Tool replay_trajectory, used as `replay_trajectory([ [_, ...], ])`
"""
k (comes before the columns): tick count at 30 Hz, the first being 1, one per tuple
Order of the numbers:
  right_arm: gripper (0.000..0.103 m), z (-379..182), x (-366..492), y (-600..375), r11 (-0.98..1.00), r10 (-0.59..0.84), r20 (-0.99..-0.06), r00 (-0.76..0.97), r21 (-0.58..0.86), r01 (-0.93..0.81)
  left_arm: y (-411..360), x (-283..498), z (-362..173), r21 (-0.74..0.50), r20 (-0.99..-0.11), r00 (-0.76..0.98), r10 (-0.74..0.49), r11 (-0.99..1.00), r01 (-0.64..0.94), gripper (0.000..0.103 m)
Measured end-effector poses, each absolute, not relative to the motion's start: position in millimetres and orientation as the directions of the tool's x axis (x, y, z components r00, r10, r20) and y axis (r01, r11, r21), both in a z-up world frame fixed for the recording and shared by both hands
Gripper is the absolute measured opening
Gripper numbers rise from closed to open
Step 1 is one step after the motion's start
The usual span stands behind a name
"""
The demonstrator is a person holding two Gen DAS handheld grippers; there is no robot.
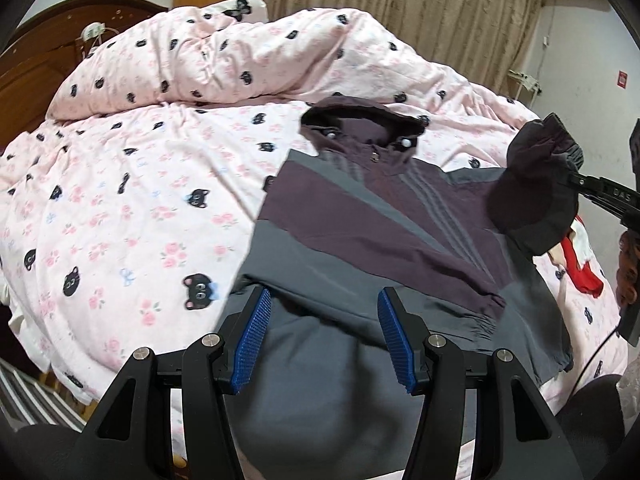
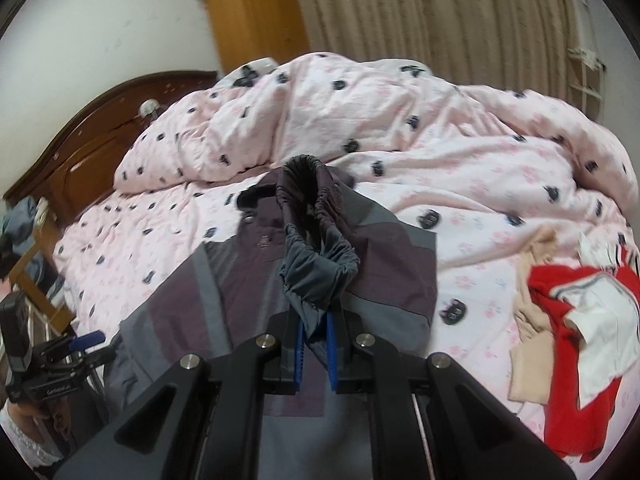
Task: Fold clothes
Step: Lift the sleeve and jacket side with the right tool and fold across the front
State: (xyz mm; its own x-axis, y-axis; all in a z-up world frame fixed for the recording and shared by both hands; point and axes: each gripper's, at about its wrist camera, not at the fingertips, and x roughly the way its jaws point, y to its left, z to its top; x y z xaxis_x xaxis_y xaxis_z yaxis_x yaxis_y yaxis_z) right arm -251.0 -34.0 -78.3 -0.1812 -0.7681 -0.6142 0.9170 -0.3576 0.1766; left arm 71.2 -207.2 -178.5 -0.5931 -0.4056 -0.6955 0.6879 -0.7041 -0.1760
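A purple and grey hooded jacket (image 1: 360,220) (image 2: 224,280) lies face up on the pink bed cover (image 1: 120,200). My right gripper (image 2: 314,320) is shut on the grey fabric of one sleeve, and the elastic cuff (image 2: 316,208) stands up beyond the pads. In the left wrist view the right gripper (image 1: 580,180) holds that sleeve (image 1: 532,184) raised above the jacket's right side. My left gripper (image 1: 324,296) hangs open over the jacket's lower hem, its blue pads (image 1: 256,320) well apart with nothing pinched. It also shows at the left edge as the left gripper (image 2: 60,356).
A red and white garment (image 2: 560,340) (image 1: 576,264) and a beige one (image 2: 532,280) lie to the jacket's right. A bunched pink duvet (image 1: 240,52) fills the back of the bed. A wooden headboard (image 2: 80,152), a wardrobe (image 2: 256,16) and curtains (image 2: 440,12) stand behind.
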Motion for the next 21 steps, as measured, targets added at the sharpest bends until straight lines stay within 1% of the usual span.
replay_trajectory([
  [10,0.010,-72,-187,-68,-0.217,-0.755,-0.648,-0.097,0.108,0.970,-229,91,-183,-0.212,-0.687,-0.593,-0.419,-0.666,0.715,0.051],
  [21,0.009,-96,-121,-99,-0.076,-0.707,-0.707,-0.020,0.048,0.996,-236,102,-196,-0.236,-0.701,-0.590,-0.402,-0.649,0.723,0.051],
])
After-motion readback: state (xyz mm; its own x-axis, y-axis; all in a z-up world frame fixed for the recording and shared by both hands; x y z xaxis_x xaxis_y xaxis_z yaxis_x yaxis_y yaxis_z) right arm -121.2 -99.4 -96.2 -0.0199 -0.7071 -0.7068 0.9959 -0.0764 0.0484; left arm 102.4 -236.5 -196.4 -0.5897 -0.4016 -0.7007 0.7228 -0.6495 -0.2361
